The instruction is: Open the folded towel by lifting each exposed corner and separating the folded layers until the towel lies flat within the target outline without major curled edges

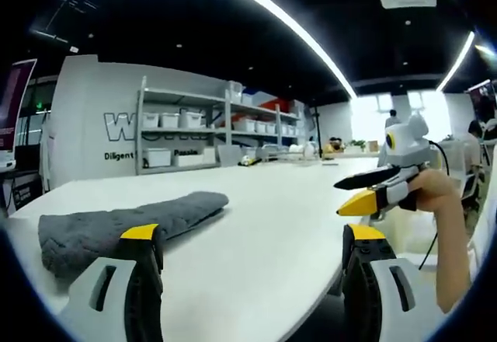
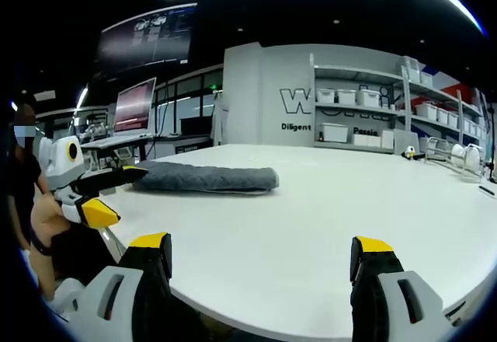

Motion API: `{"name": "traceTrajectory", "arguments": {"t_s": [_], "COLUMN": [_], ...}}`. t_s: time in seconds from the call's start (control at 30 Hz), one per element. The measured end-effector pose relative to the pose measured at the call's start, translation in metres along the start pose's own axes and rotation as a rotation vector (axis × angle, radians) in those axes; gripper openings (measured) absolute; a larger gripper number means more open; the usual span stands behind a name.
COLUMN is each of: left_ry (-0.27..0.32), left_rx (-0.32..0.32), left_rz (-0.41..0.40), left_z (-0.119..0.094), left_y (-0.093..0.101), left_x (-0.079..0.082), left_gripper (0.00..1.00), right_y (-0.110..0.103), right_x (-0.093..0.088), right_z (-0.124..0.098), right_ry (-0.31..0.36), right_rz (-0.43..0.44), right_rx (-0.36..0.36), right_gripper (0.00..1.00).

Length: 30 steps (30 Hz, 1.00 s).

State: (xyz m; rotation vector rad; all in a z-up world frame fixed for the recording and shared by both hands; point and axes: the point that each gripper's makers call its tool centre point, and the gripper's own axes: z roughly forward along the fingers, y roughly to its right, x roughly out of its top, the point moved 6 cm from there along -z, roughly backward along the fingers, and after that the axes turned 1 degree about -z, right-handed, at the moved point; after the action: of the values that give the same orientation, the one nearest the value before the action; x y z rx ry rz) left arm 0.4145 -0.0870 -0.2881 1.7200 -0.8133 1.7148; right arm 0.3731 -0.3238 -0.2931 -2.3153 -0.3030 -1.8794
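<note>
A folded grey towel (image 1: 124,221) lies on the white table (image 1: 264,233), ahead and left of my left gripper (image 1: 252,241), whose yellow-tipped jaws stand wide apart with nothing between them. The same towel (image 2: 206,177) shows at the far left of the table (image 2: 326,218) in the right gripper view, well beyond my right gripper (image 2: 260,250), which is open and empty. The right gripper (image 1: 373,190) also appears at the right of the left gripper view, held by a hand off the table's edge. The left gripper (image 2: 105,194) appears at the left of the right gripper view, close to the towel's end.
Shelves with white bins (image 1: 210,128) stand behind the table against a grey wall. Monitors on desks (image 2: 136,113) sit at the back left. A person (image 2: 23,179) stands at the left edge. The table's front edge (image 2: 233,311) runs just past my right jaws.
</note>
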Motion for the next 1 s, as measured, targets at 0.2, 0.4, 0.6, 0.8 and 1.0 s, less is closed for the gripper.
{"name": "traceTrajectory", "arguments": {"t_s": [0.2, 0.4, 0.6, 0.8, 1.0], "left_ry": [-0.002, -0.004, -0.003, -0.019, -0.034], "left_rx": [0.038, 0.097, 0.161, 0.213, 0.288], "left_rz": [-0.010, -0.007, -0.003, -0.006, -0.006], "left_z": [-0.006, -0.017, -0.029, -0.042, -0.060], "left_y": [-0.013, -0.029, -0.046, -0.061, -0.081], "left_x": [-0.002, -0.003, -0.003, -0.009, -0.013], "left_gripper": [0.94, 0.94, 0.94, 0.94, 0.94], "right_y": [0.000, 0.000, -0.001, -0.001, -0.001], "right_x": [0.000, 0.000, -0.001, -0.001, -0.001], "right_z": [0.001, 0.000, 0.000, -0.001, -0.001], "right_ry": [-0.002, -0.001, -0.003, -0.002, -0.001], "right_rz": [-0.001, -0.001, -0.002, -0.002, -0.002], "right_rx": [0.002, 0.000, 0.001, 0.001, 0.000], "right_gripper": [0.97, 0.97, 0.97, 0.97, 0.97]}}
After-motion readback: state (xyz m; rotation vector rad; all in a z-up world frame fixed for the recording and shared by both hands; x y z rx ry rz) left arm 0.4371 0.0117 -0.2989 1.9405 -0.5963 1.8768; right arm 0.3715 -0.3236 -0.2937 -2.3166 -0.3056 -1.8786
